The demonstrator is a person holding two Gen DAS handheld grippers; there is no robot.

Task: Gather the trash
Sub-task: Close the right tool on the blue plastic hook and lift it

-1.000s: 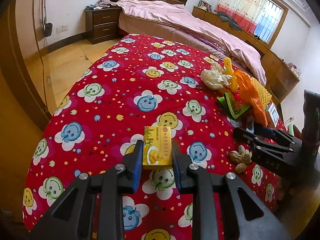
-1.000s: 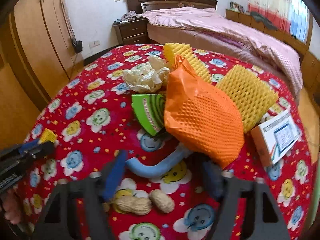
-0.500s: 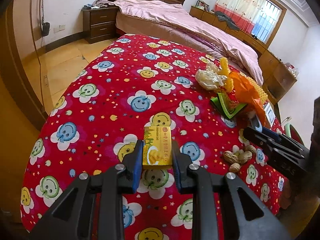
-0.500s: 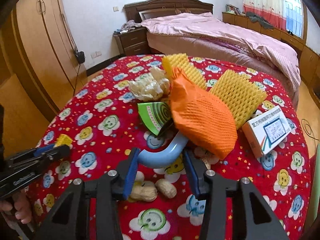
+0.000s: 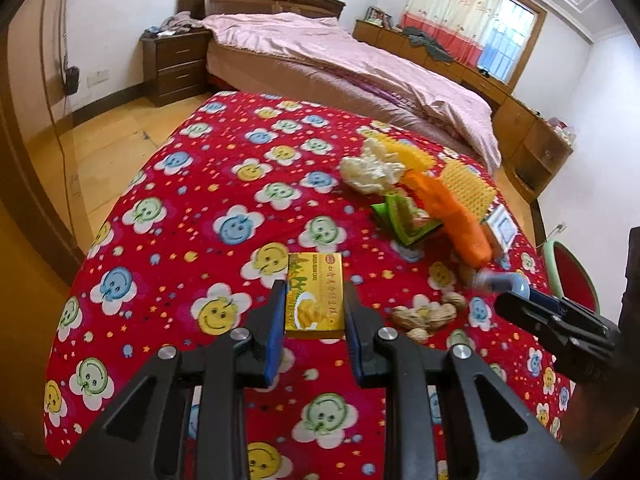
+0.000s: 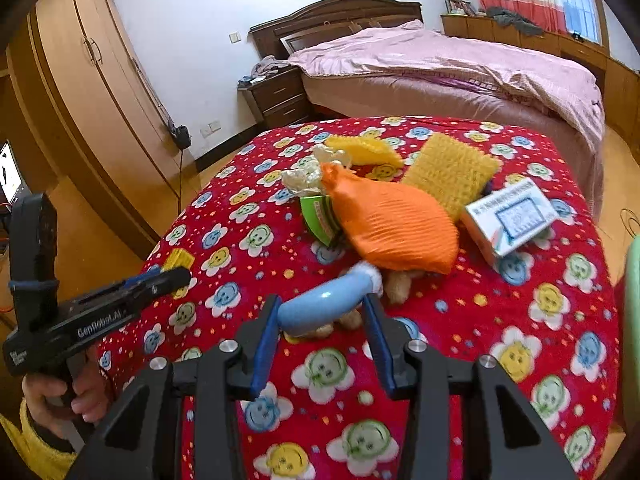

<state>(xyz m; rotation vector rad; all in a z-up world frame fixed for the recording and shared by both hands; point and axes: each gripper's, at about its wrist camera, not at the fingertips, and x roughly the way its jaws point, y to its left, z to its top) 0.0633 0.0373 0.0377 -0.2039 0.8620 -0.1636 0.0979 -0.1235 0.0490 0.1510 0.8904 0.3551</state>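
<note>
My left gripper (image 5: 315, 286) is shut on a flat yellow snack box (image 5: 315, 294), held just above the red smiley-flower tablecloth (image 5: 224, 184). The right wrist view shows the same box (image 6: 178, 259) at the left gripper's tip. My right gripper (image 6: 321, 300) has its jaws closing on a curved light-blue tube (image 6: 326, 303). The tube spans the gap, touches both pads, and is lifted over some peanuts (image 6: 396, 285). Behind it lies a trash pile: an orange foam net (image 6: 392, 224), yellow foam nets (image 6: 448, 172), crumpled white wrap (image 6: 304, 176) and a green wrapper (image 6: 318, 216).
A white printed box (image 6: 512, 216) lies to the right of the pile. More peanuts (image 5: 424, 314) sit near the table's front. A green chair with a red seat (image 5: 572, 276) stands at the right edge. Beyond the table are a bed (image 5: 360, 60), a nightstand (image 5: 176, 68) and a wardrobe (image 6: 92, 80).
The right jaws closed around the blue tube and drew it out from under the orange net, upward and toward me. The left gripper rose slightly with the yellow box.
</note>
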